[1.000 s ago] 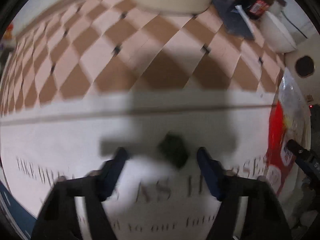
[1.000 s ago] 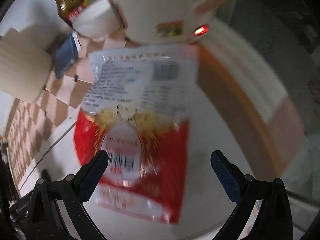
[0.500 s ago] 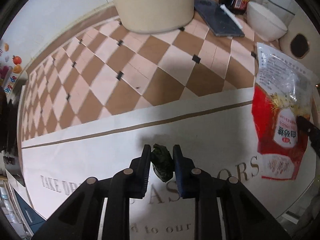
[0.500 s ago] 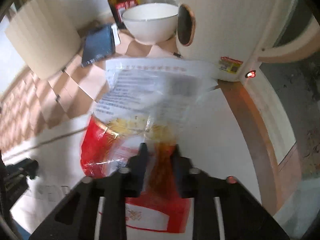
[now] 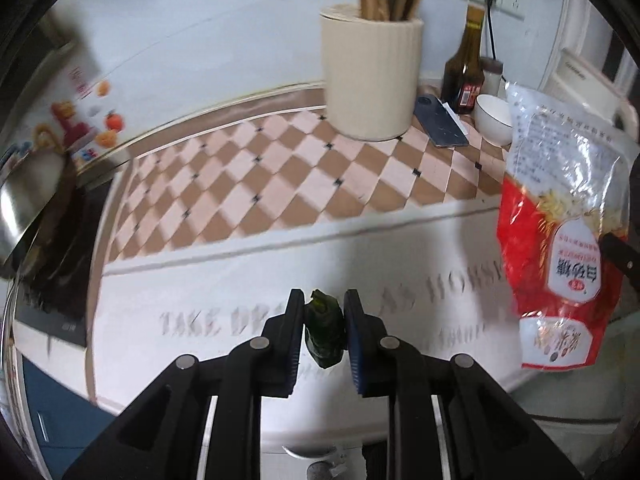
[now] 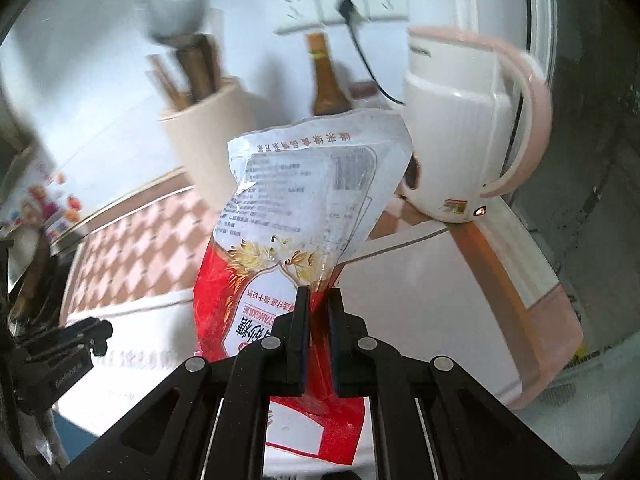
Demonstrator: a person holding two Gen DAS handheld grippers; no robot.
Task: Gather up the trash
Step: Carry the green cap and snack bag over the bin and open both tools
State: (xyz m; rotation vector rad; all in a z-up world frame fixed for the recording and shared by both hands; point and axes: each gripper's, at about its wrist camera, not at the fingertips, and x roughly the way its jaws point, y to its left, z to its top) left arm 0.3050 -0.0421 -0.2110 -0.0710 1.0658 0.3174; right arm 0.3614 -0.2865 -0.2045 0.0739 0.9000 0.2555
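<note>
- Pinching a dark green scrap (image 5: 325,330), your left gripper (image 5: 324,320) holds it between both pads, above the white mat (image 5: 208,280).
- Ahead of that gripper, mat lettering reads "TAKE DR…"; the rest is blurred.
- Your right gripper (image 6: 318,308) is clamped on the red-and-clear bag (image 6: 304,216), which stands upright ahead of it.
- Bag print is Chinese; "TANGKILE" is partly legible.

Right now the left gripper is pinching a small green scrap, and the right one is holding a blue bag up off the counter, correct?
Not quite: the bag is red and clear, not blue, as the right wrist view shows. The rest stands: the right gripper holds it up, and the left gripper pinches the green scrap.
</note>
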